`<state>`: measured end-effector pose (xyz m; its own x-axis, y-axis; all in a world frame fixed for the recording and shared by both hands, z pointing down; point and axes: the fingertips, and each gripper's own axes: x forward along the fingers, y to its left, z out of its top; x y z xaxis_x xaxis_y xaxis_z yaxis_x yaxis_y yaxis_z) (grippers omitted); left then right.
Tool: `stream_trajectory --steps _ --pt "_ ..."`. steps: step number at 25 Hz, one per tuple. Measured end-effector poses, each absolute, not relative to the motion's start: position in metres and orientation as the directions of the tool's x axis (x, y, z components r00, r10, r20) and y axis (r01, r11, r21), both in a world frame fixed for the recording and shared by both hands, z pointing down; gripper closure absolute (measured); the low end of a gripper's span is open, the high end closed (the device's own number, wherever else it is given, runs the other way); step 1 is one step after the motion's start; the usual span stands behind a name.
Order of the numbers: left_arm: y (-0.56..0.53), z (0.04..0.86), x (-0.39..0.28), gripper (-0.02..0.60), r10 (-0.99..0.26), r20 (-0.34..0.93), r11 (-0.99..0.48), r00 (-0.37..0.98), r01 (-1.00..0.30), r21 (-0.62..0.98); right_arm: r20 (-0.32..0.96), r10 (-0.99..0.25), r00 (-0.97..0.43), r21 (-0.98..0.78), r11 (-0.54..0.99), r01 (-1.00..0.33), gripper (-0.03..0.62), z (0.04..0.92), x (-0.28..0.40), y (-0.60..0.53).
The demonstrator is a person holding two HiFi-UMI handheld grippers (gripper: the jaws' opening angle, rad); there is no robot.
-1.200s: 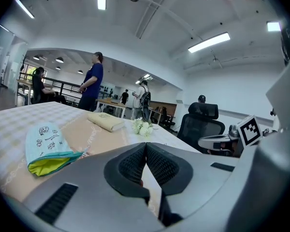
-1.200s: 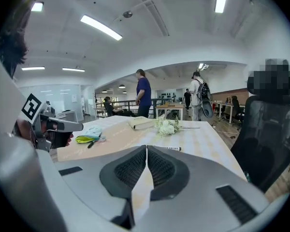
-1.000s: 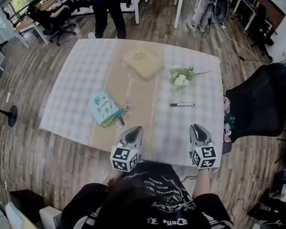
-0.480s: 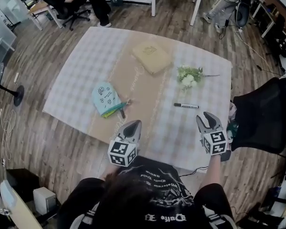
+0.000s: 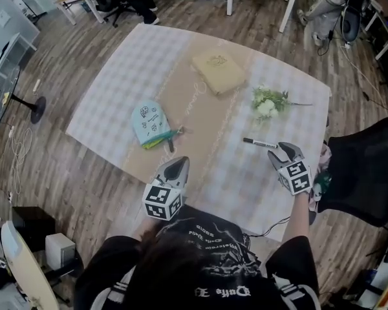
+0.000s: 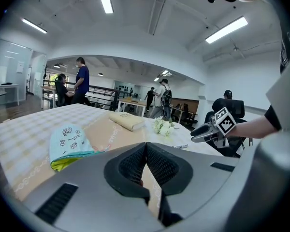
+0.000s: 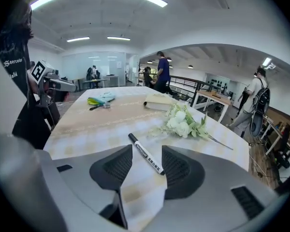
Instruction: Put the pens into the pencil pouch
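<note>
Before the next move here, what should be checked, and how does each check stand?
1. Open right gripper: ok; its jaws have just been opening, with the marker lined up between them, ungripped.
2. Free marker, apart from the flowers: ok.
3. Shut, empty left gripper: ok.
4. Steadied pouch: not ok; the left gripper is clear of it.
5. Open pouch mouth: cannot tell.

Bench [image 5: 113, 95]: tan book [image 5: 218, 72] on far side, white flower bunch [image 5: 269, 102] near it, apart. Black chair [image 5: 362, 179] beside bench.
</note>
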<state>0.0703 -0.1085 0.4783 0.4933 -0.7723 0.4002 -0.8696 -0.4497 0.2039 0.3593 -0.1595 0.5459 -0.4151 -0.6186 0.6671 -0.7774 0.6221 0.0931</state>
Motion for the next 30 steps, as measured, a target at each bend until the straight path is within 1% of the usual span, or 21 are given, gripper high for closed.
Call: stream_trajectory --steps 6,14,18,23,24,26,30 --pt "-0.107 0.487 0.065 0.561 -0.777 0.439 -0.409 0.451 -0.892 0.192 0.739 -0.527 -0.419 0.092 0.696 -0.712 0.395 0.582 0.36 -0.175" --pt "-0.115 0.493 0.054 0.561 -0.789 0.468 -0.366 0.399 -0.916 0.164 0.806 -0.438 -0.398 0.067 0.736 -0.674 0.399 0.614 0.377 -0.188" --pt "-0.118 0.497 0.052 0.561 -0.788 0.478 -0.358 0.387 -0.921 0.156 0.821 -0.416 -0.392 0.073 0.756 -0.65 0.427 0.623 0.378 -0.193" --pt "-0.117 0.497 0.048 0.561 -0.794 0.482 -0.343 0.37 -0.928 0.148 0.817 -0.388 -0.427 0.021 0.759 -0.651 0.461 0.627 0.377 -0.19" --pt "-0.118 0.496 0.046 0.561 -0.798 0.48 -0.336 0.364 -0.93 0.148 0.814 -0.38 -0.439 0.001 0.756 -0.654 0.472 0.628 0.376 -0.189" --pt "-0.117 0.494 0.044 0.561 -0.805 0.475 -0.325 0.356 -0.934 0.148 0.81 -0.367 -0.457 -0.028 0.754 -0.656 0.514 0.629 0.374 -0.187" --pt "-0.111 0.49 0.042 0.561 -0.811 0.472 -0.316 0.347 -0.937 0.148 0.816 -0.368 -0.446 -0.021 0.751 -0.659 0.519 0.627 0.373 -0.184"
